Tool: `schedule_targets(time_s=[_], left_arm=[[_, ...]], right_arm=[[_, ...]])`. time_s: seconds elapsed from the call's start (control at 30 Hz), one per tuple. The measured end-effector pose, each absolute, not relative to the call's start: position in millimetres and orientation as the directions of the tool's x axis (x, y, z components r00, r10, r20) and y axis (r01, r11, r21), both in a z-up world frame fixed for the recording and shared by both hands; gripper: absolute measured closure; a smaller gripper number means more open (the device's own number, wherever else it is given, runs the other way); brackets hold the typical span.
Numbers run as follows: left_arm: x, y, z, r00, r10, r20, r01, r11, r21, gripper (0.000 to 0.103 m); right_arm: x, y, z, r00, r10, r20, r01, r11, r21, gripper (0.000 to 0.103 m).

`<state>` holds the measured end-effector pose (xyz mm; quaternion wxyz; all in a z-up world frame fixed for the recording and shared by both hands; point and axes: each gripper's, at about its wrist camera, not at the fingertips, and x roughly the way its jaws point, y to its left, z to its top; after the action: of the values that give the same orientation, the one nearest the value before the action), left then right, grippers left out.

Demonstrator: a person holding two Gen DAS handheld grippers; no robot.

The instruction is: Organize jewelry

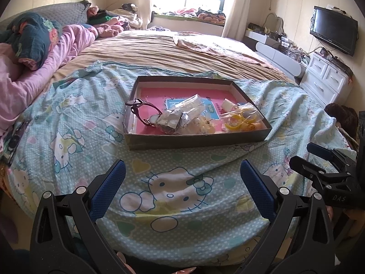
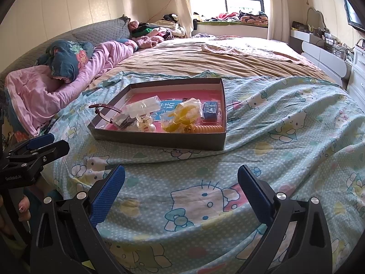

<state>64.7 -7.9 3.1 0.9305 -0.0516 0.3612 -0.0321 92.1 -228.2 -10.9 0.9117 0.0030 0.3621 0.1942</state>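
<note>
Both grippers (image 1: 182, 183) (image 2: 181, 187) gape; tray (image 1: 198, 140) holds watch (image 1: 142, 110) (perhaps bagged trinkets).

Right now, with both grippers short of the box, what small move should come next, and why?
Probably advance the left gripper toward the watch draped over the tray wall's left edge. Both grippers, the right gripper too, are open and empty above the bedsheet, and the watch strap sticks out, easiest to grab.

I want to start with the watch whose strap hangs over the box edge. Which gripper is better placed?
Left, probably. The watch lies at the box's left end, nearer the left gripper. The right gripper faces the yellow pieces. Both are open and empty.
</note>
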Motion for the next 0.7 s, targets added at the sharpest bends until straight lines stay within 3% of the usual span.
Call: schedule_targets(time_s=[0.7], left_arm=[[64.3, -6.0, 6.3, 0.74, -0.092, -0.666, 0.021, 0.993, -0.114, 0.009]], right_arm=[[92.8, -228.8, -9.2, 0.664, 0.355, -0.658, -0.351, 0.925, 0.146, 0.005]])
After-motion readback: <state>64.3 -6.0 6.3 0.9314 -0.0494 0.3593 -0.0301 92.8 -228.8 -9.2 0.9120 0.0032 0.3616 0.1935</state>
